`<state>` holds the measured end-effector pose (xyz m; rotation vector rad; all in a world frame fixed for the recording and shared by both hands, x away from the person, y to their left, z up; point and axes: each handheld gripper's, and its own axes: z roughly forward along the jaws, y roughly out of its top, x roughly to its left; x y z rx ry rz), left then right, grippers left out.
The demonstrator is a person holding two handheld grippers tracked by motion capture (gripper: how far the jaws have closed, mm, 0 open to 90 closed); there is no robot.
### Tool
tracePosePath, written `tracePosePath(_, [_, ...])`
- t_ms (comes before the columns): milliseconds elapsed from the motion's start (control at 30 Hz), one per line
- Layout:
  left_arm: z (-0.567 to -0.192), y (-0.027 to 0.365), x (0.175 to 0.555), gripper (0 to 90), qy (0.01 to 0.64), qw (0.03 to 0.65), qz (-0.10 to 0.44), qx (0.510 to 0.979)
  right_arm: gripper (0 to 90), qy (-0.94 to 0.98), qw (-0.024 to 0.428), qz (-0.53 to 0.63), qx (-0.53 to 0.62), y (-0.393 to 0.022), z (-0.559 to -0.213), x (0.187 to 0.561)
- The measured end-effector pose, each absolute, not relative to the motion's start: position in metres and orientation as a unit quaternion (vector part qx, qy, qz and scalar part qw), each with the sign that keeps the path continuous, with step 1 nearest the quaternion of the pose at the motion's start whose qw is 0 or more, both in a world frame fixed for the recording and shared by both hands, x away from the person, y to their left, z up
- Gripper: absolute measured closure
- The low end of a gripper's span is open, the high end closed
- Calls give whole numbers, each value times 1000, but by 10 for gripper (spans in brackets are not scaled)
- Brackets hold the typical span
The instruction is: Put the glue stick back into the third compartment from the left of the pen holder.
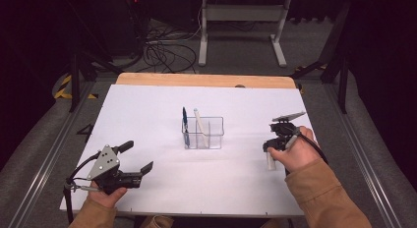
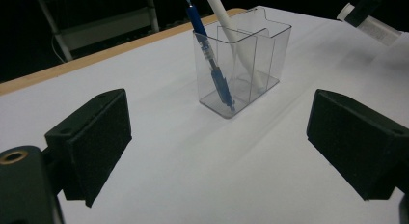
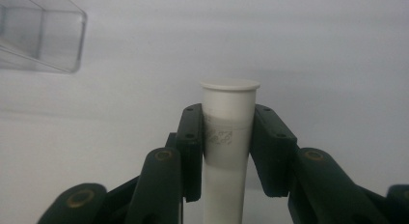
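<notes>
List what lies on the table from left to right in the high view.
Left gripper → blue pen → clear divided holder → right gripper, shut on a white marker.

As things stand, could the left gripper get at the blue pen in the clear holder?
Probably yes: the left gripper is open and empty, bare table lies between it and the blue pen, which stands above the holder's rim.

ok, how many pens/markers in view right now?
3. A blue pen and a white marker stand tilted in the clear holder, in separate compartments by the left gripper view. A third, a white marker, is clamped in the right claw. None seem hidden.
</notes>
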<state>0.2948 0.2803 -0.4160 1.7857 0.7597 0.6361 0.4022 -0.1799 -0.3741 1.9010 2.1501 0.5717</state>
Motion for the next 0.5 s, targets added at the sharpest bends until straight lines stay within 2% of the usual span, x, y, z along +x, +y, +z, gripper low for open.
tracePosePath(500, [-417, 284, 291, 93, 322, 520, 272, 743, 675, 747, 161, 315, 563, -169, -345, 402])
